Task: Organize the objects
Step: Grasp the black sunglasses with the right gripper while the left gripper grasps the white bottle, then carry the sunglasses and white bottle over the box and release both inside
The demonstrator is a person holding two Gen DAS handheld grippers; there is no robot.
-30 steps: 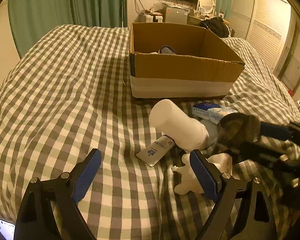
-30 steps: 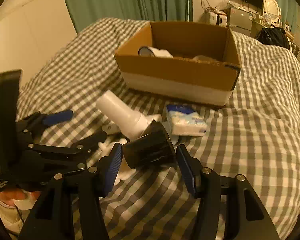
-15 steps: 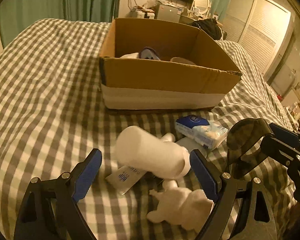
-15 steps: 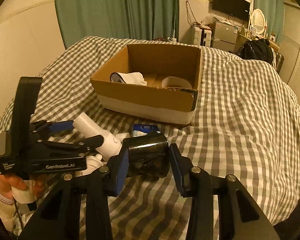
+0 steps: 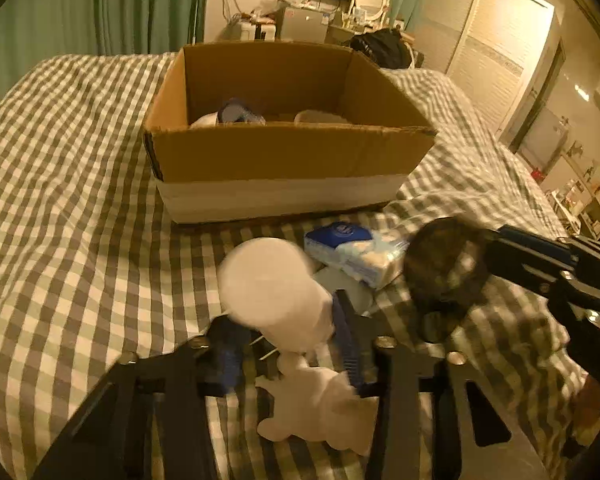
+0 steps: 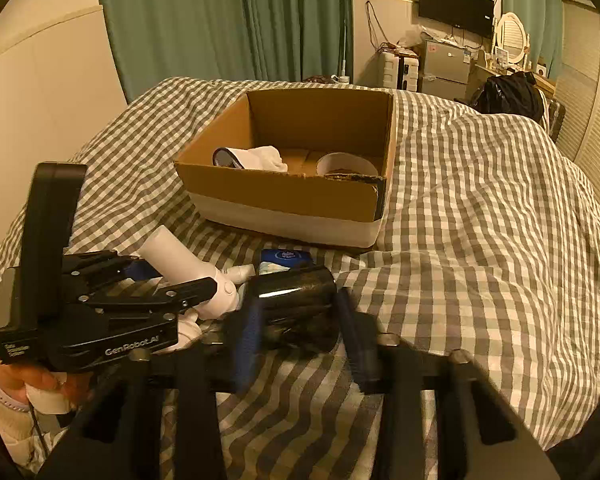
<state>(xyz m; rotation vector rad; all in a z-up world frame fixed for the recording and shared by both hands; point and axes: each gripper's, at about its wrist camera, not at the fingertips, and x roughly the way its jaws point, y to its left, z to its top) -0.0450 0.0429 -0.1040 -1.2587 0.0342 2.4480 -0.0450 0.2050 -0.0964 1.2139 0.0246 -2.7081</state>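
White plastic bottle (image 5: 274,290) sits pinched in the left gripper (image 5: 288,344), raised over the checked bed cover (image 5: 72,208); the right gripper (image 6: 300,326) clamps a glossy black cylinder (image 6: 296,306). Both look mid-carry; next each needs lifting over the brown cardboard box (image 6: 284,196) rim. Only the right view shows the white tape roll (image 6: 346,164) clearly.

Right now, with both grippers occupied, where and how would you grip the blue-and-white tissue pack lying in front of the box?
Take the tissue pack across its short width, coming from above with a finger on each long side. It lies flat on the checked bedspread, soft and low, so end-on fingers would slide over it. The cardboard box sits just behind it, so avoid approaching from that side.
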